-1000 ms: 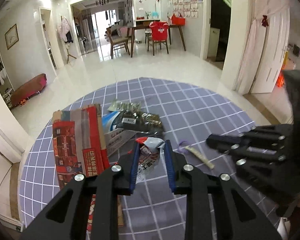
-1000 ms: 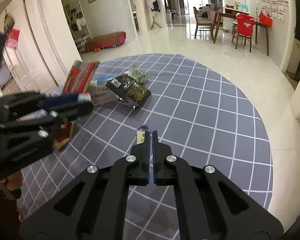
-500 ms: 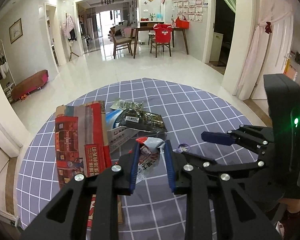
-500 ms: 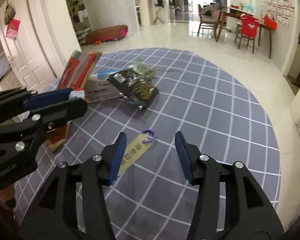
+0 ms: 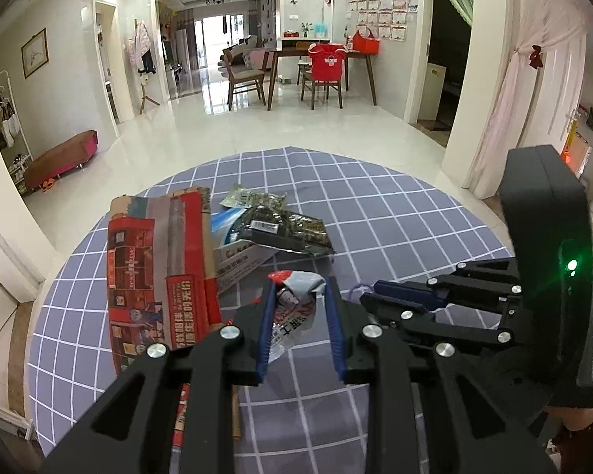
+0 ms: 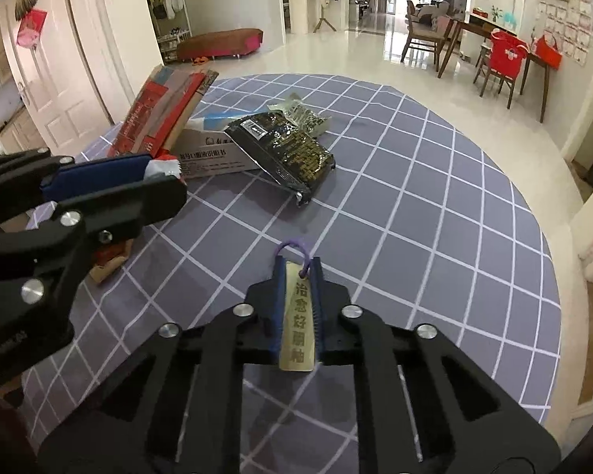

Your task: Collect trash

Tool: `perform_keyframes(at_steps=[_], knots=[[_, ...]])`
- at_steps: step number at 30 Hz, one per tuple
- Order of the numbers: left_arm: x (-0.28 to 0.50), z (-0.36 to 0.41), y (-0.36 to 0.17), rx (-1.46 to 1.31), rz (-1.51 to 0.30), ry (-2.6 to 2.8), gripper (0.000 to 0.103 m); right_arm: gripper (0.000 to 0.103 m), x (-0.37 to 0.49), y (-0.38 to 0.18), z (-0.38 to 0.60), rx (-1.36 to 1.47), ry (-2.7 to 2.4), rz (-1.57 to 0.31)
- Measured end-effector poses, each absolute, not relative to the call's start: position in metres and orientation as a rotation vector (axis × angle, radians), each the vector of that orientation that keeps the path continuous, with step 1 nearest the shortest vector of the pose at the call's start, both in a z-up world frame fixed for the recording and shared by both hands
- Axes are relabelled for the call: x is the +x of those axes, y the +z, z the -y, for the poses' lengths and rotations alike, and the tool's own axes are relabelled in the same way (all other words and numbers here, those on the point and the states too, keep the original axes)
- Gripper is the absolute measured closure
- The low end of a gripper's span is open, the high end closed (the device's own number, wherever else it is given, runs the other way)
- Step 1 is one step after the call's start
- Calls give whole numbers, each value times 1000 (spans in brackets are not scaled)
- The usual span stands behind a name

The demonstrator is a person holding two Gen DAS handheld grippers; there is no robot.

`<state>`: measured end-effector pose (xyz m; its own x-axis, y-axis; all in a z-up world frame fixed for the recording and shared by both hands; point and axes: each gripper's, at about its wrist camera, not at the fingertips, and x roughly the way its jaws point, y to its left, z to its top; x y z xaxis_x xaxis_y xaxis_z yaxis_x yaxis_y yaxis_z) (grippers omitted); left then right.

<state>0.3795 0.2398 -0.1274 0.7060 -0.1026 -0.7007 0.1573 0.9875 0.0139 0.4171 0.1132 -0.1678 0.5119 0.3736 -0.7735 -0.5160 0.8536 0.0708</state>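
My left gripper (image 5: 299, 282) is shut on a crumpled red, white and grey wrapper (image 5: 292, 308) above the checked grey tablecloth (image 5: 395, 217). It also shows at the left of the right wrist view (image 6: 154, 181). My right gripper (image 6: 298, 264) is shut on a tan paper tag (image 6: 299, 316) with a purple loop, held just above the cloth. It also shows at the right of the left wrist view (image 5: 369, 296). A black snack bag (image 6: 284, 150), a green packet (image 6: 304, 112), a white box (image 6: 213, 154) and a red flattened carton (image 5: 158, 272) lie on the cloth.
The round table ends at its rim (image 6: 533, 205), with tiled floor beyond. A dining table with chairs (image 5: 320, 67) stands far back. A low red bench (image 5: 59, 158) sits by the left wall. Doors and a curtain (image 5: 506, 91) are to the right.
My right gripper was shut on the tag, opened over it lying on the cloth, and is now shut on the tag again. The left gripper kept its wrapper.
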Motion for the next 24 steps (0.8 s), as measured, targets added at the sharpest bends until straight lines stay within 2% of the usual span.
perform_keyframes(at_steps=[5, 13, 24], knots=[[372, -226, -123, 83, -764, -157, 79, 99, 409, -163, -96, -138, 536, -879], [358, -192, -109, 95, -741, -200, 79, 99, 387, -148, -51, -45, 513, -832], [337, -71, -103, 124, -711, -424, 79, 99, 316, -109, 95, 119, 336, -683]])
